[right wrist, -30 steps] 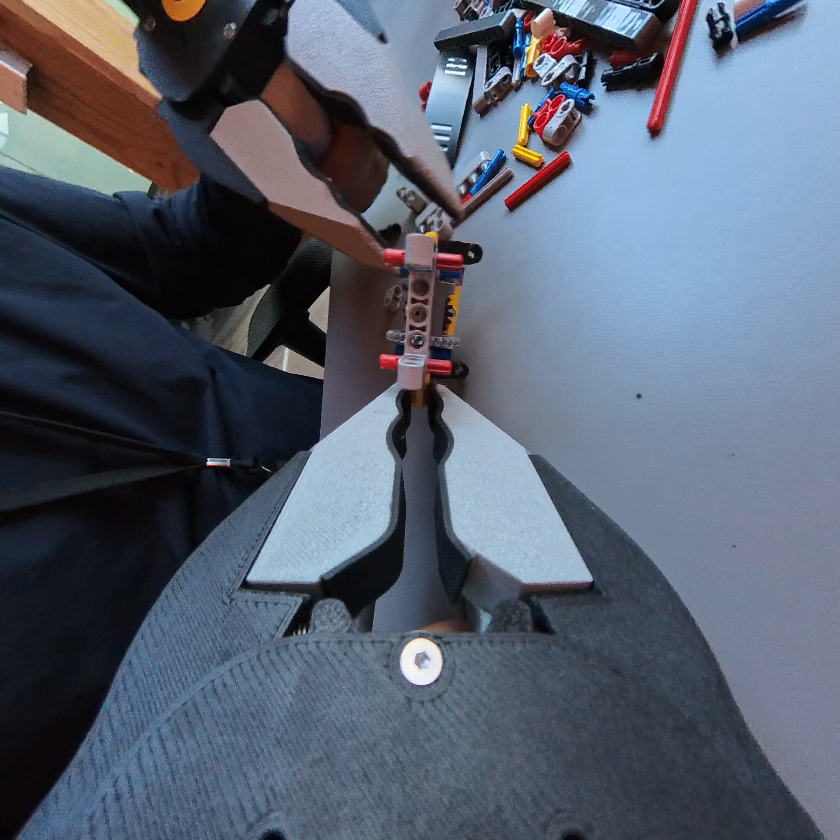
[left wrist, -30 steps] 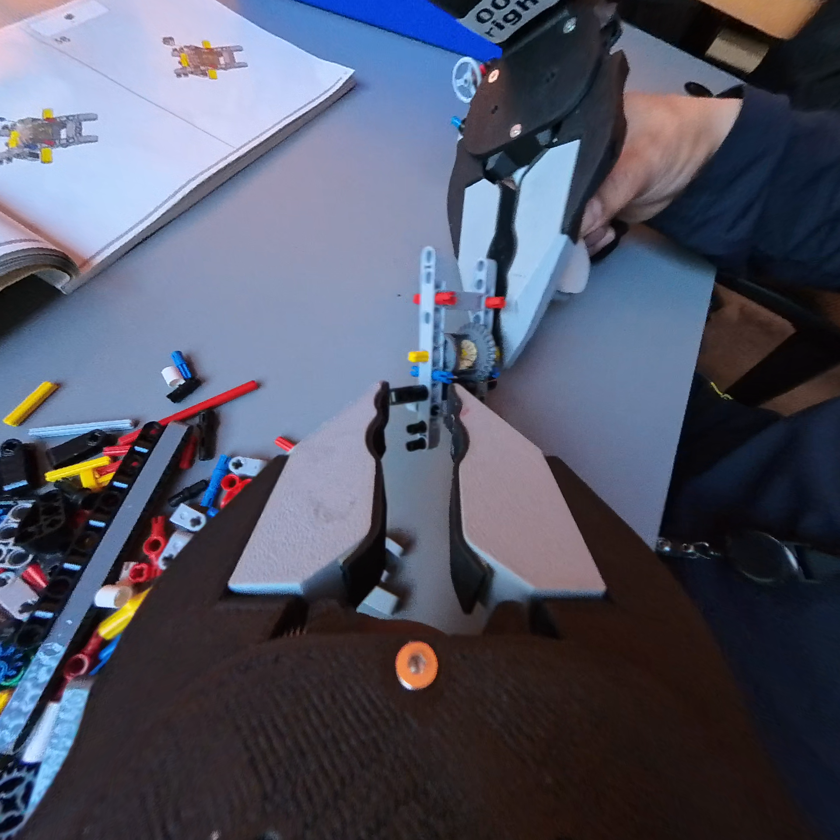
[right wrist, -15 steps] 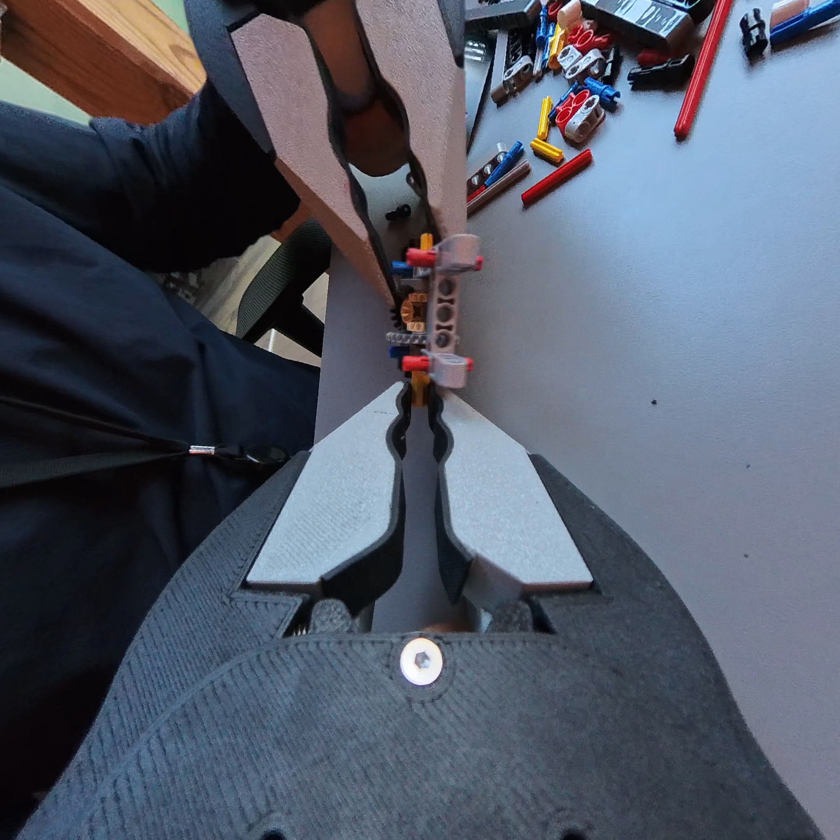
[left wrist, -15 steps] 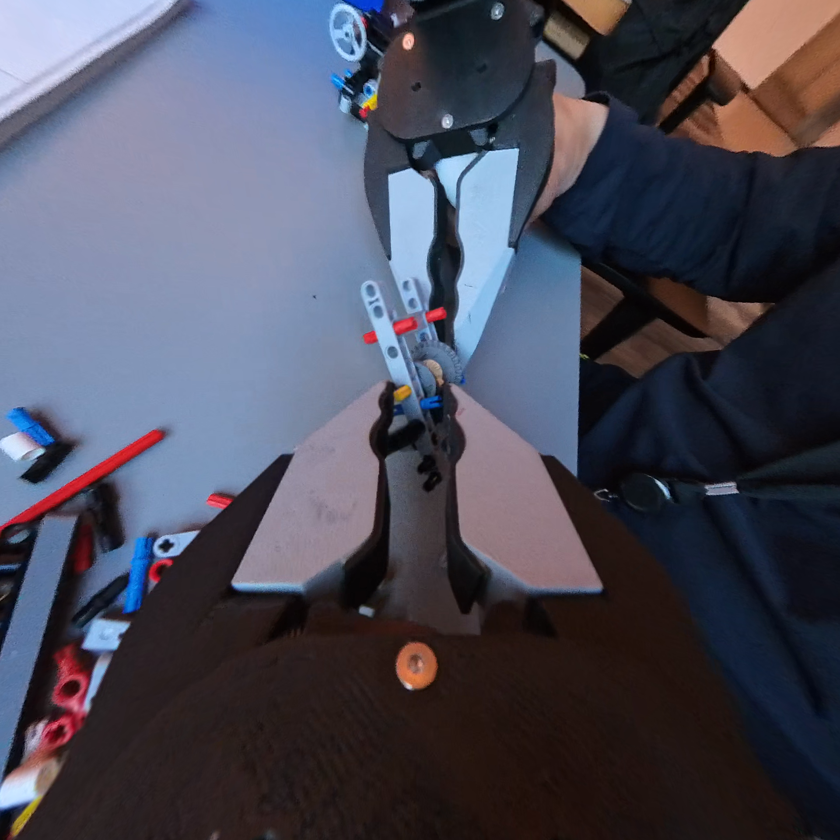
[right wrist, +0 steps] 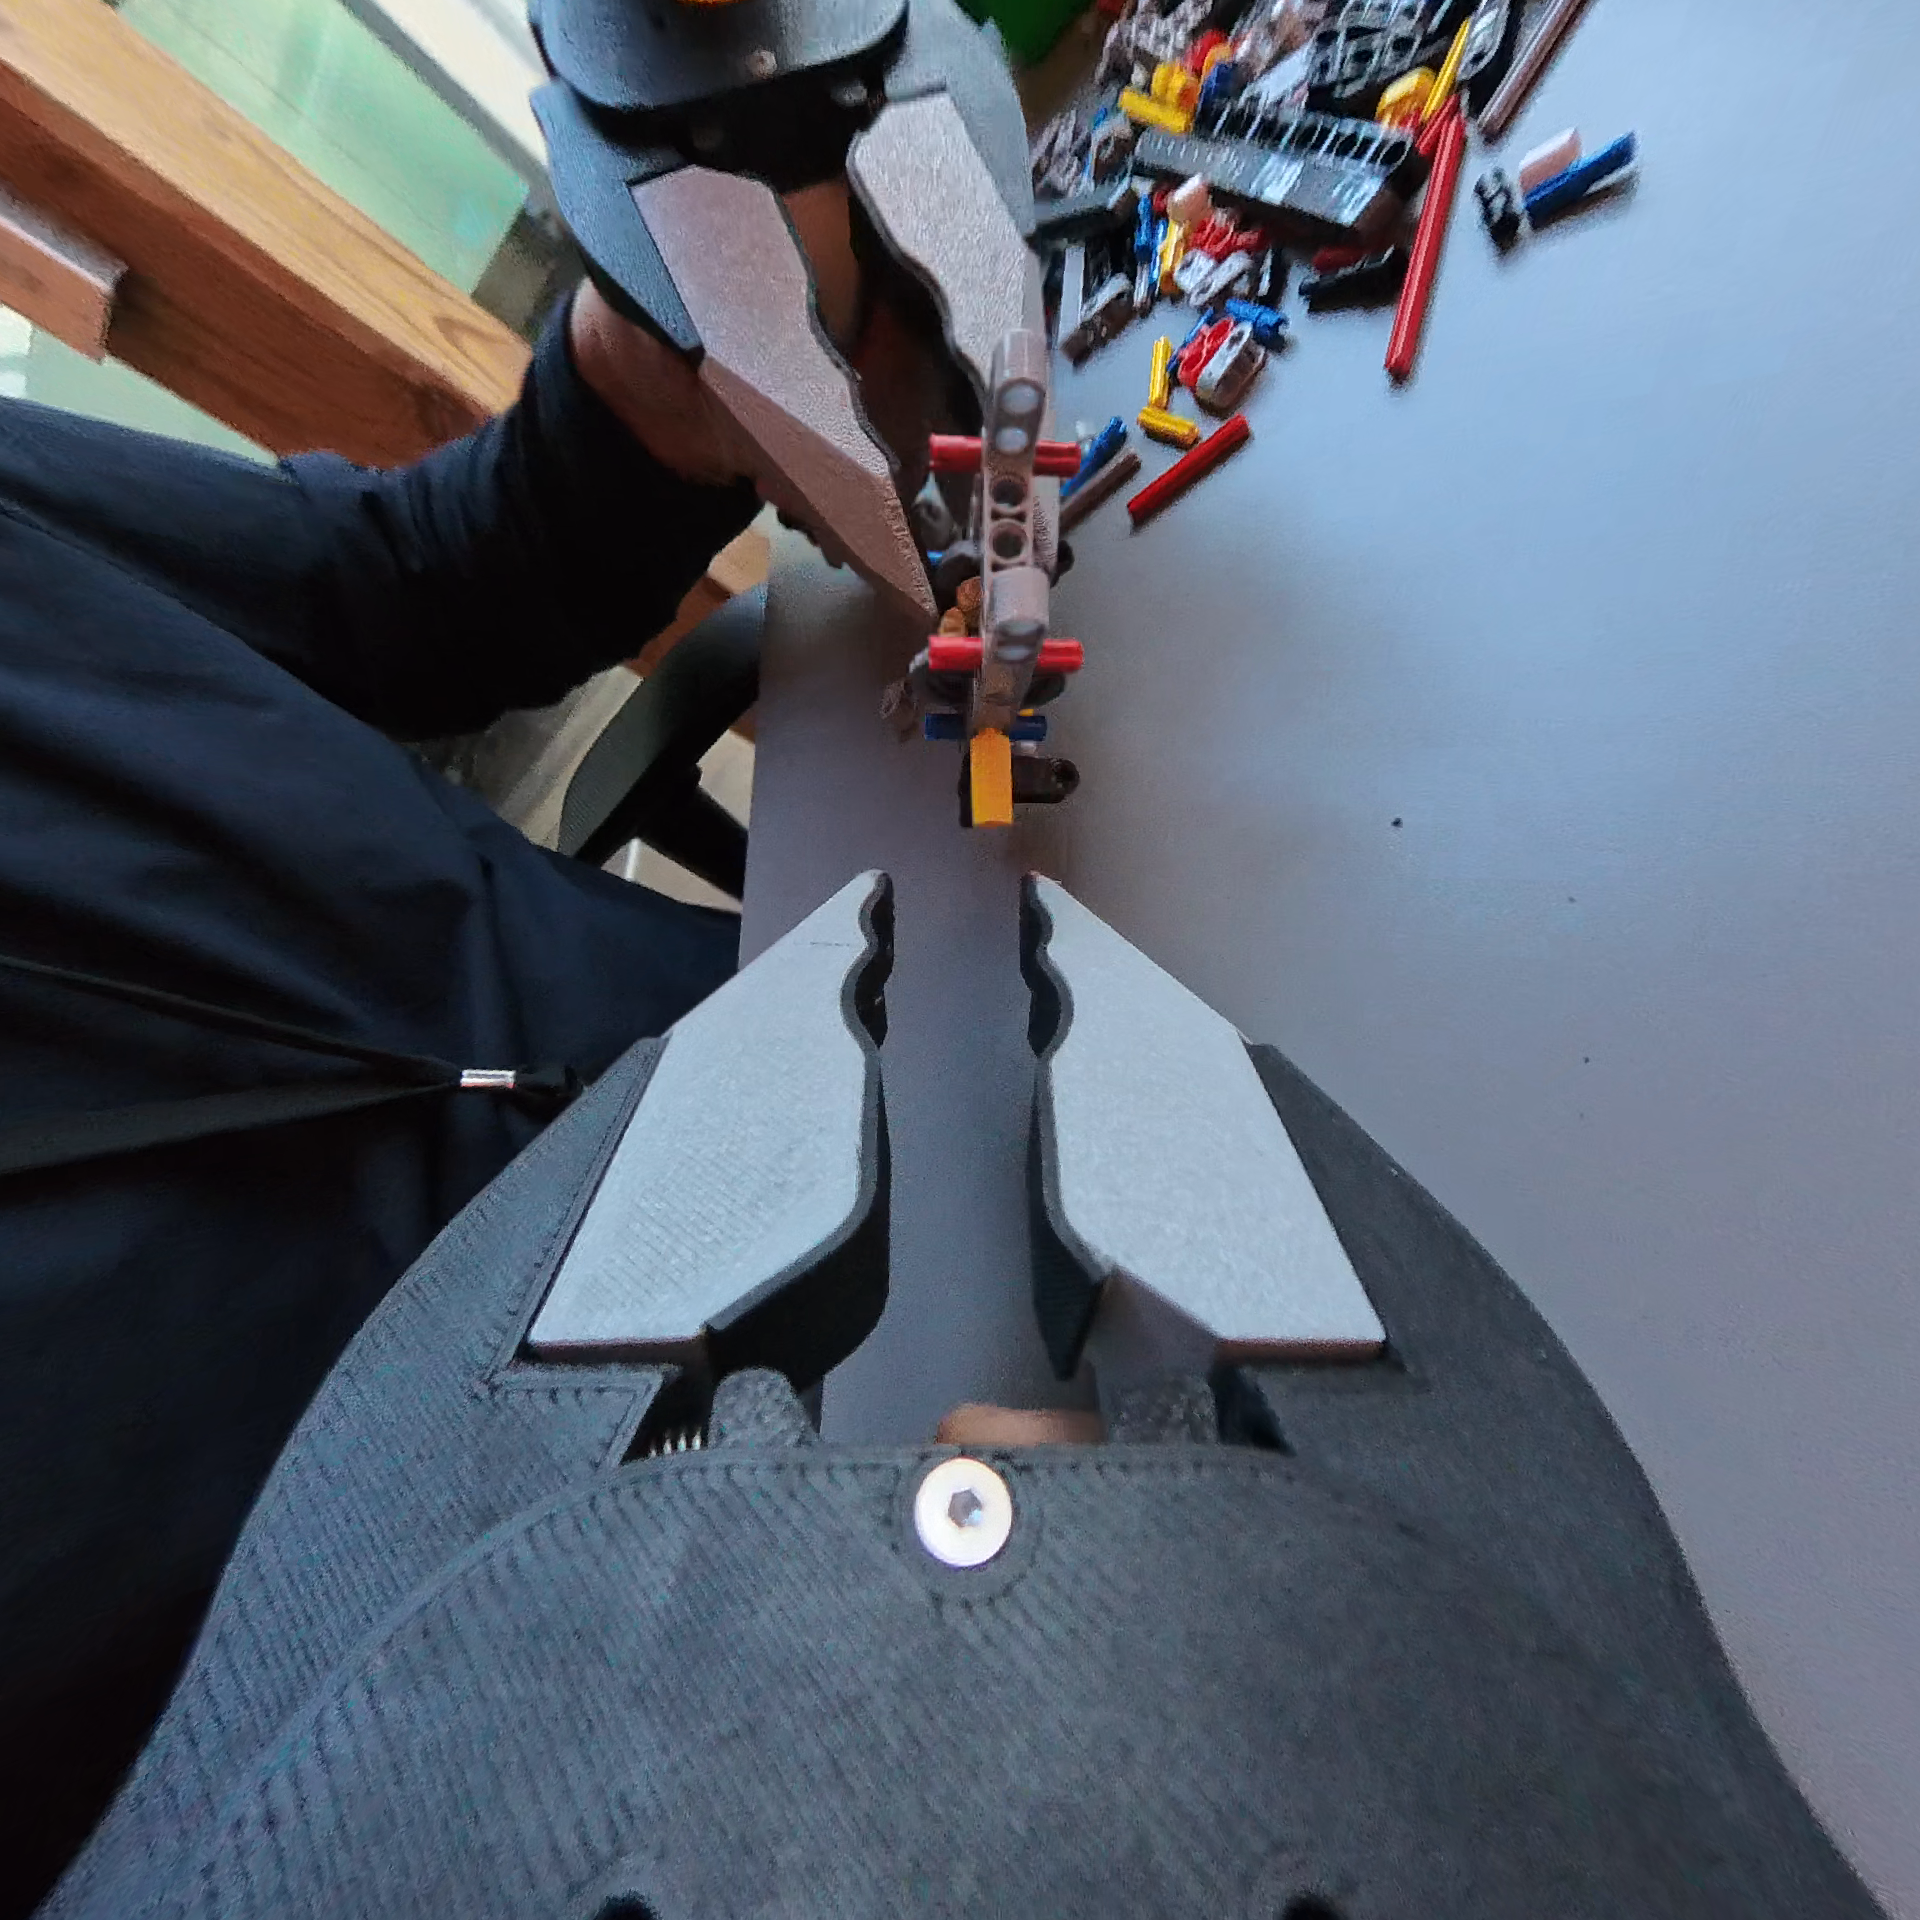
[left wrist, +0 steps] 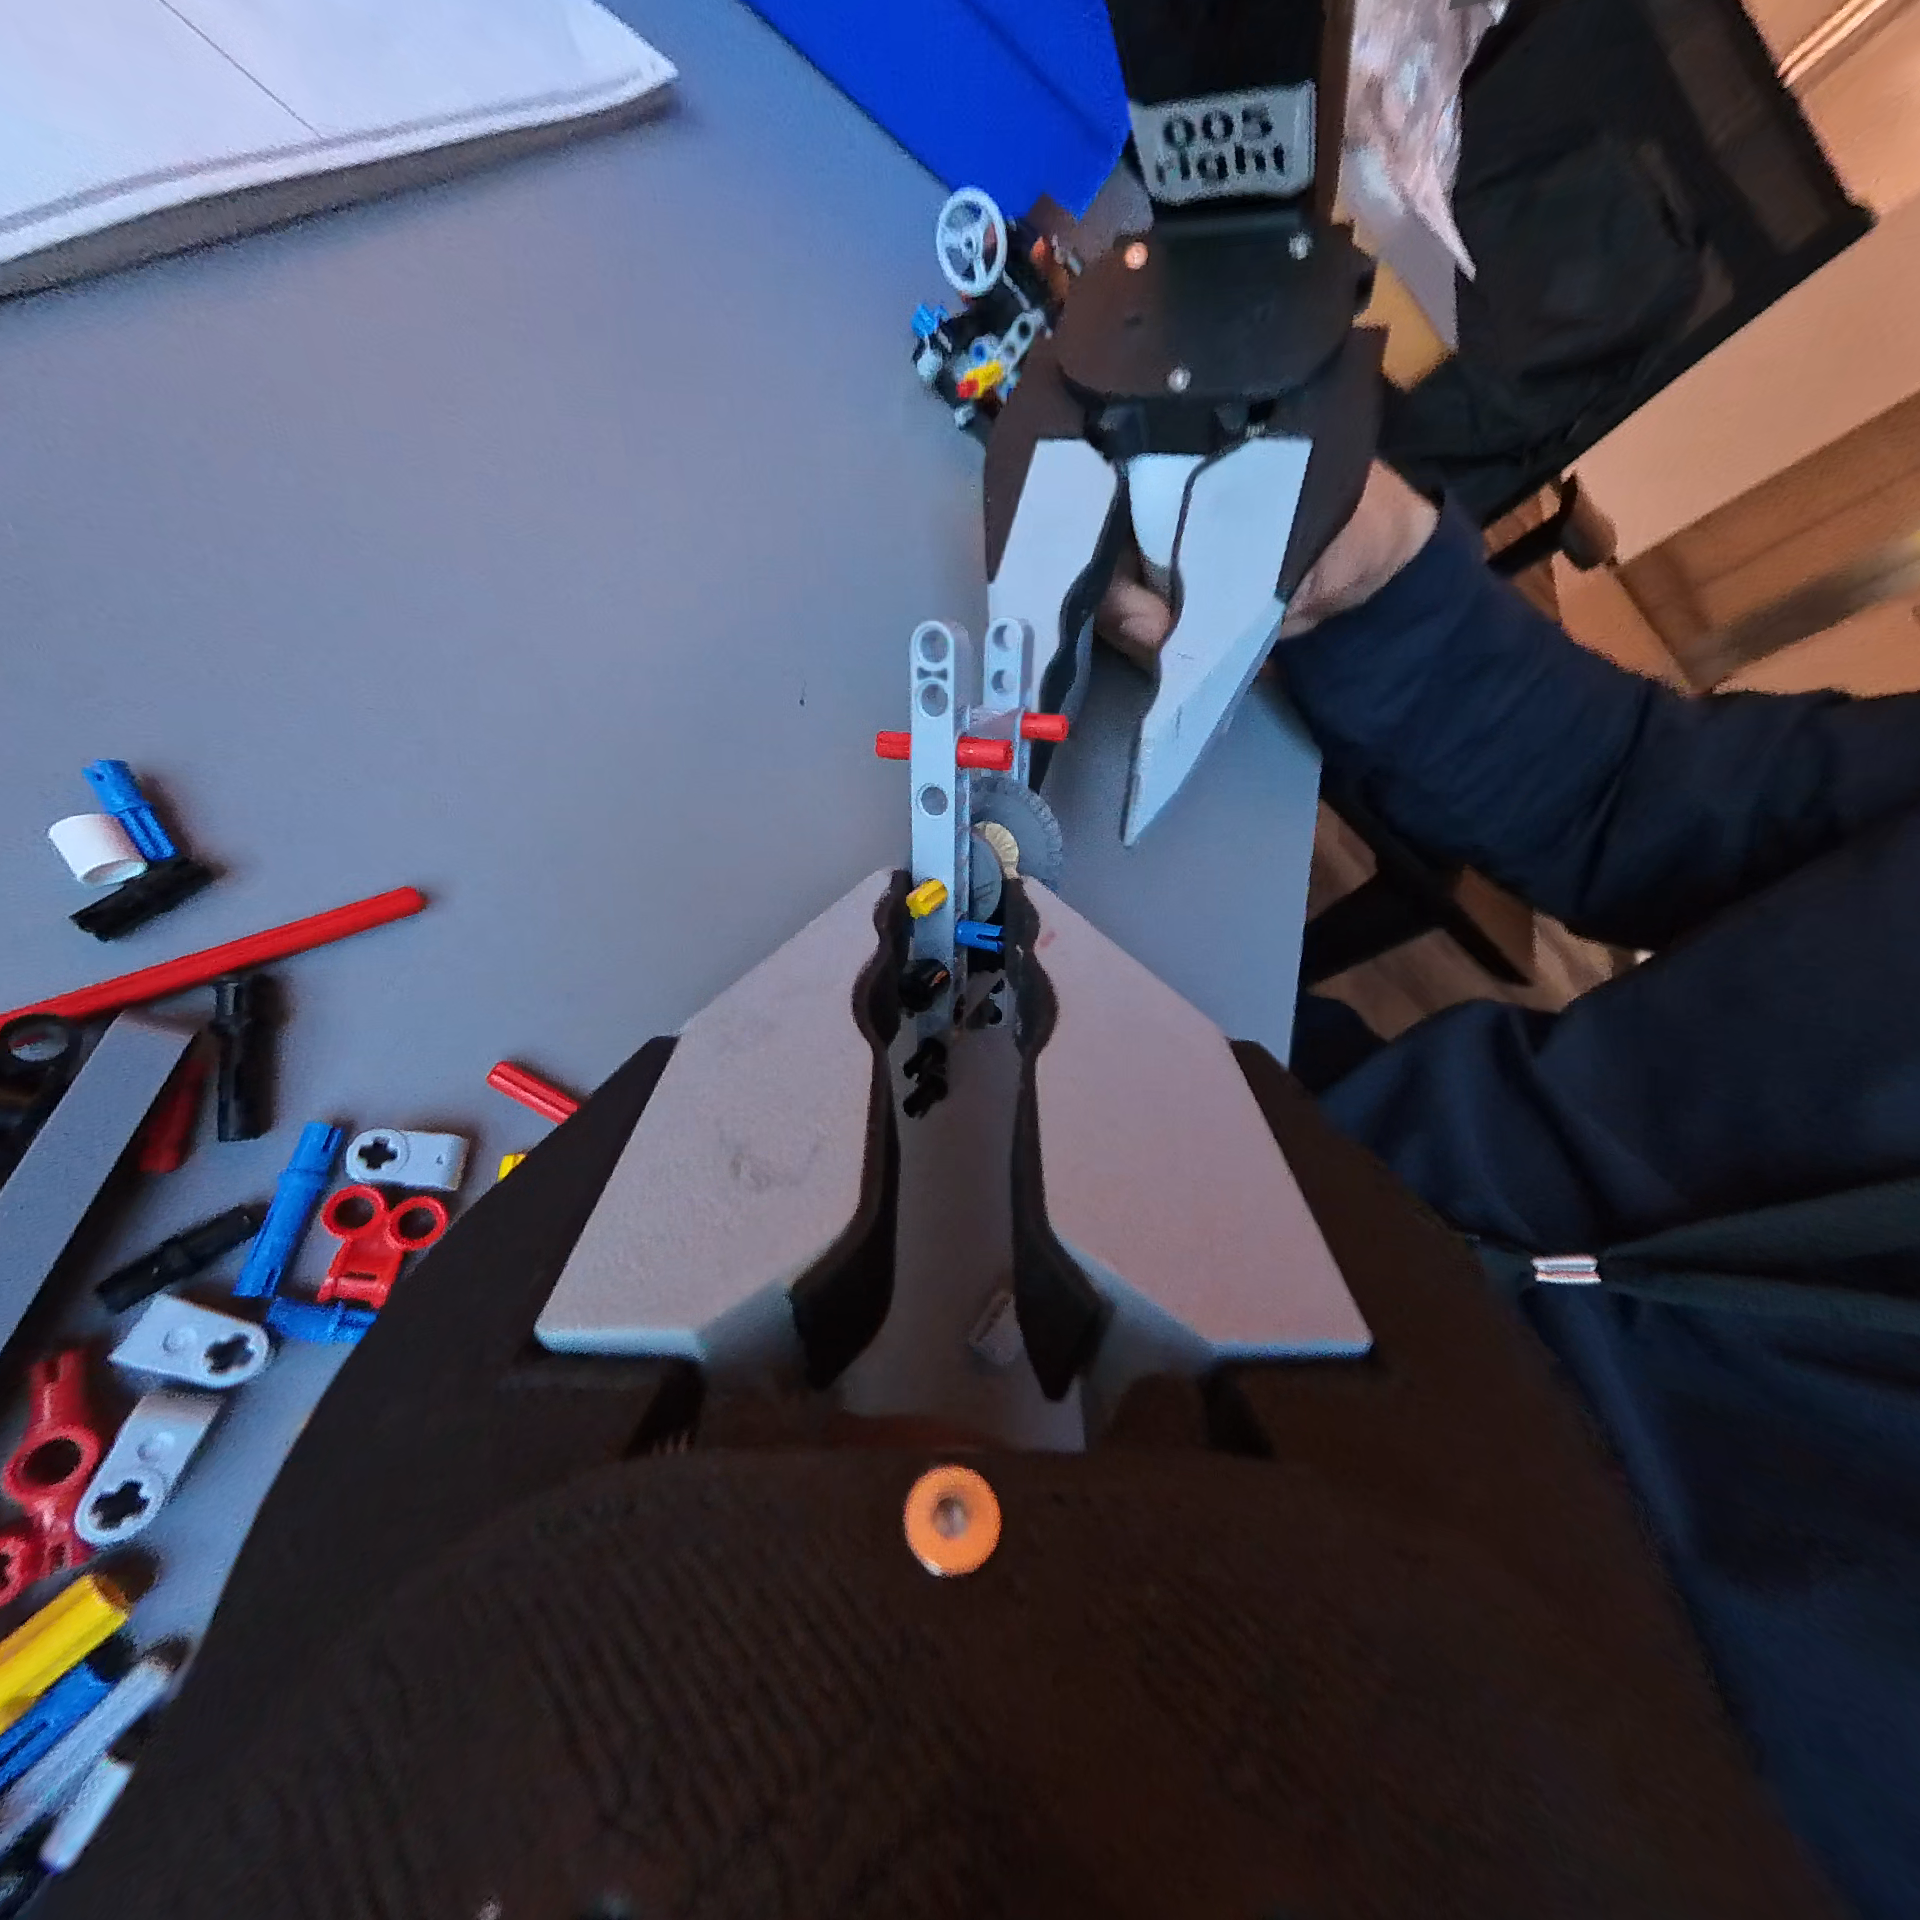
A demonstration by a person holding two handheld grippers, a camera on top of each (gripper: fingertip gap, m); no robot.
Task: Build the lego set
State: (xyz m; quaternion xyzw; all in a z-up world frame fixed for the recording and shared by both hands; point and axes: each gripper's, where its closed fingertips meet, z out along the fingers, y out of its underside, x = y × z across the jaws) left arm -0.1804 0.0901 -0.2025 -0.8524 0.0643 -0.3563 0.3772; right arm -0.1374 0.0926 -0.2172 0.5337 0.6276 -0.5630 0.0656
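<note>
A lego assembly (left wrist: 940,790) of grey beams, a grey gear, and red, yellow and blue pins stands upright over the grey table (left wrist: 520,520). My left gripper (left wrist: 956,935) is shut on its near end, with both pads pressed against the beams. The right wrist view shows the same grasp, with the assembly (right wrist: 1003,582) in the left gripper (right wrist: 977,540) and a yellow piece at its near end. My right gripper (right wrist: 956,894) is open and empty, a short way back from the yellow piece. It also shows in the left wrist view (left wrist: 1086,800), just right of the assembly.
Loose lego parts (left wrist: 208,1247) lie at the left, with a long red axle (left wrist: 229,951); the pile also shows in the right wrist view (right wrist: 1247,156). An open instruction booklet (left wrist: 312,104) lies far left. A small build with a grey wheel (left wrist: 977,291) stands behind. The table edge (left wrist: 1304,935) is close by. There is about 5 cm between the tips of the two grippers.
My right gripper opened, let go of the assembly and drew back from it. My left gripper closed onto the assembly's near end and now holds it alone.
</note>
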